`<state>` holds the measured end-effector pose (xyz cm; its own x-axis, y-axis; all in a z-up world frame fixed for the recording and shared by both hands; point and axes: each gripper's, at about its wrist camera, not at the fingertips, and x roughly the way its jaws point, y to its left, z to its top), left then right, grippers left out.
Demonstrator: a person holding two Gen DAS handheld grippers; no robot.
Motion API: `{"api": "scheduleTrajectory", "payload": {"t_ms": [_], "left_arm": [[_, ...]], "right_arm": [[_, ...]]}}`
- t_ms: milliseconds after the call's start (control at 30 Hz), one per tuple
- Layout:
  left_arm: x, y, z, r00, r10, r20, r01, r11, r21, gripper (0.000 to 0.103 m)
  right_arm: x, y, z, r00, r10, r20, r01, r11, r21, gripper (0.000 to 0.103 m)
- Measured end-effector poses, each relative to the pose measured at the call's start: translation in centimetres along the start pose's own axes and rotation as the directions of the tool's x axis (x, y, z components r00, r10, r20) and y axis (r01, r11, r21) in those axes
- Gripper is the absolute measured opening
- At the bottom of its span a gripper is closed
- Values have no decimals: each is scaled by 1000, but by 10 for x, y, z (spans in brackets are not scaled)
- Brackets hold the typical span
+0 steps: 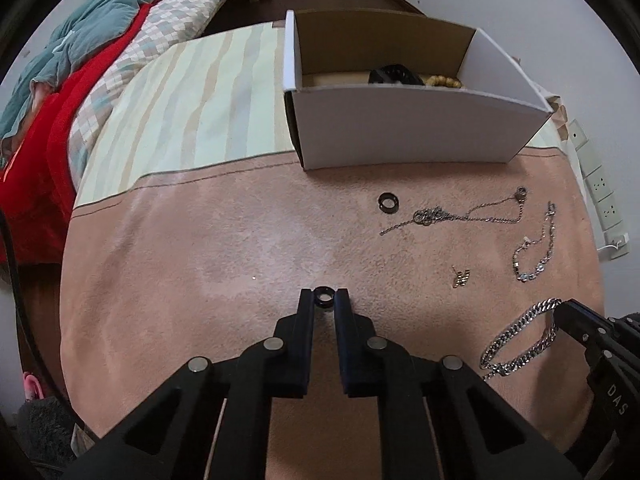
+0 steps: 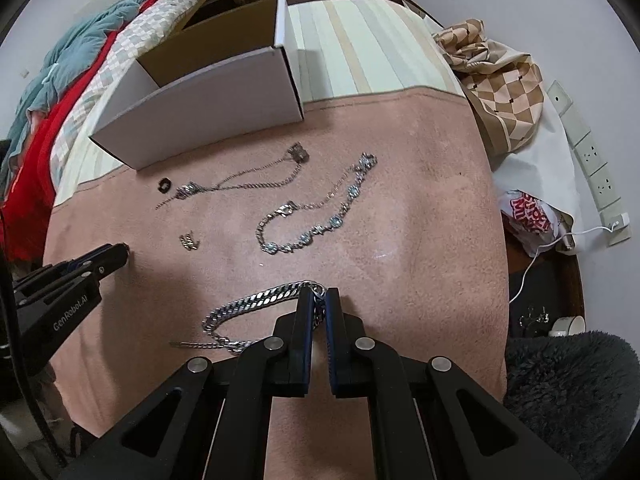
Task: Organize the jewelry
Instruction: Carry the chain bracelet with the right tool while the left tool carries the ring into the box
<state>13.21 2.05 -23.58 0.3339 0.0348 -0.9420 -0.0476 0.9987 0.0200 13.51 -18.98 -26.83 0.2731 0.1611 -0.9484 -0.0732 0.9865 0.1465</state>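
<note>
1. Left gripper (image 1: 324,295) narrowed, clamped on a black ring (image 1: 324,297) pinched between its tips, low over the pink blanket (image 1: 200,260).
2. Right gripper (image 2: 318,296) narrowed, gripping one end of a heavy silver curb chain (image 2: 248,304), rest of the chain lying curled on the blanket.
3. Second black ring (image 1: 388,202) lying loose just before the white cardboard box (image 1: 400,128).
4. Thin silver necklace (image 1: 460,216), blue-stoned bracelet (image 2: 320,220) and small gold earring (image 1: 461,278) spread apart on the blanket.
5. Box open-topped, dark item and golden beads (image 1: 442,81) inside.
</note>
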Motion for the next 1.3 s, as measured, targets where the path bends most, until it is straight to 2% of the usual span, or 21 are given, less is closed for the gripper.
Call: {"api": "scheduleTrajectory", "payload": {"t_ms": [400,633,800,933,1033,1200,1300], "left_arm": [[-57,-6,8,990,-24,136,21,1000,23,8],[-93,-4,35,975,-55,214,50,998,27,8],[-111,2,65,964,-85,253,82,996,24,7],[-110,10,95,961,-114,252,115,993,12,8],[-100,14,113,964,-134,231,136,991,7,8],[-69,22,140,974,-155,165,159,987,-10,8],[-49,24,152,978,-175,117,179,984,-24,8]], "right_arm": [[-56,18,16,994,54,92,-50,998,-46,5],[-95,22,49,983,88,160,-78,994,-72,5],[-131,27,88,964,146,222,-129,988,-88,5],[-151,38,123,951,162,263,-132,983,-130,5],[-148,46,154,950,159,268,-119,980,-161,5],[-108,52,201,965,174,197,-143,976,-166,5],[-79,54,218,973,176,152,-153,977,-151,5]]}}
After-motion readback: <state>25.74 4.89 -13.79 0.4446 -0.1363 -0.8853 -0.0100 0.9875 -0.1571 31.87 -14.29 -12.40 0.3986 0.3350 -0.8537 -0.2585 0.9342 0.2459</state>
